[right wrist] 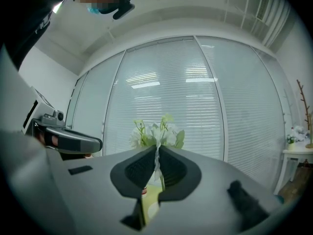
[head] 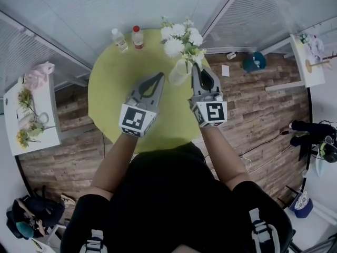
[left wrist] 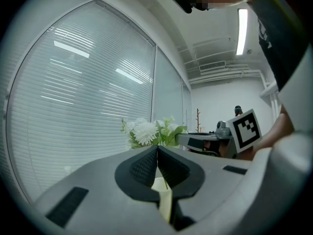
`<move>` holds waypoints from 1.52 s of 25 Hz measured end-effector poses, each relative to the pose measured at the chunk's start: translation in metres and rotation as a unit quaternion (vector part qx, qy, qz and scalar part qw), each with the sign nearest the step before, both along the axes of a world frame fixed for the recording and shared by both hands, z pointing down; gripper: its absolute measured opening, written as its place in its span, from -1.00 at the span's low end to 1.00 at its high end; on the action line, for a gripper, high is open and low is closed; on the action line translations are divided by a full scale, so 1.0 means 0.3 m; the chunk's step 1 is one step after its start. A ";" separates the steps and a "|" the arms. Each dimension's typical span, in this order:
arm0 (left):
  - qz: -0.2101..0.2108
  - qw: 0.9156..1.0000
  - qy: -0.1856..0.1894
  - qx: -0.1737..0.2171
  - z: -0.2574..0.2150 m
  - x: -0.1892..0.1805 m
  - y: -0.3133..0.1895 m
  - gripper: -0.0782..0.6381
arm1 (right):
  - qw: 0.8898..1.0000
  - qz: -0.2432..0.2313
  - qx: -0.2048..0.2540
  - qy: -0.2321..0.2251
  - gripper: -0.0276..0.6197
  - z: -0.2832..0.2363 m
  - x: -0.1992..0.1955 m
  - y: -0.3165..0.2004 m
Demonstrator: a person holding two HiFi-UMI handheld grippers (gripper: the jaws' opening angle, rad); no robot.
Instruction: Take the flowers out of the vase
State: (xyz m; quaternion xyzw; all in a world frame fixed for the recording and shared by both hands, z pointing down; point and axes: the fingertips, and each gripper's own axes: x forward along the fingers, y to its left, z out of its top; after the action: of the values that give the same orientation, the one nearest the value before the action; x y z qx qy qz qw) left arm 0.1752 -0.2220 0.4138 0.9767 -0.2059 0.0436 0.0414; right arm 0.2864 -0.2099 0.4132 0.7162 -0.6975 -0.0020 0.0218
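Note:
A bunch of white flowers (head: pixel 180 37) with green leaves stands in a clear glass vase (head: pixel 179 73) at the far right of the round yellow-green table (head: pixel 113 83). My left gripper (head: pixel 161 76) hovers just left of the vase, jaws together with nothing between them. My right gripper (head: pixel 195 66) is just right of the vase, its tips by the lower leaves, jaws together too. In the left gripper view the flowers (left wrist: pixel 146 132) rise beyond my shut tips (left wrist: pixel 157 148). In the right gripper view the flowers (right wrist: pixel 156 133) stand straight past the tips (right wrist: pixel 157 147); no stem is clearly pinched.
Two small bottles (head: pixel 120 40) (head: pixel 138 37) stand at the table's far edge. A white side table (head: pixel 31 115) with flowers is at the left, a white shelf (head: pixel 308 59) at the right. Window blinds run behind the table, and the floor is wood.

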 end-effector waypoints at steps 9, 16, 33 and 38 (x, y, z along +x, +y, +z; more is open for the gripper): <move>-0.002 1.000 0.004 0.013 -0.054 -0.014 0.017 -0.74 | 1.000 -0.004 0.015 0.009 -0.83 -0.074 -0.019 0.021; -0.008 0.999 0.006 0.031 -0.112 -0.033 0.020 -0.74 | 0.999 -0.010 0.029 0.021 -0.83 -0.132 -0.049 0.029; -0.014 0.998 0.017 0.053 -0.209 -0.081 0.078 -0.74 | 0.997 -0.038 0.041 0.047 -0.83 -0.217 -0.131 0.082; -0.017 0.999 0.016 0.049 -0.192 -0.124 0.093 -0.74 | 0.998 -0.049 0.010 0.049 -0.83 -0.165 -0.190 0.104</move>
State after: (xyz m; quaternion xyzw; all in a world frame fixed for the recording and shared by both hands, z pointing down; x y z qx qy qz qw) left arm 0.1379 -0.1942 0.3561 0.9744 -0.2242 0.0175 -0.0022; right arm 0.2295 -0.1787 0.3637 0.6808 -0.7295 -0.0451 0.0490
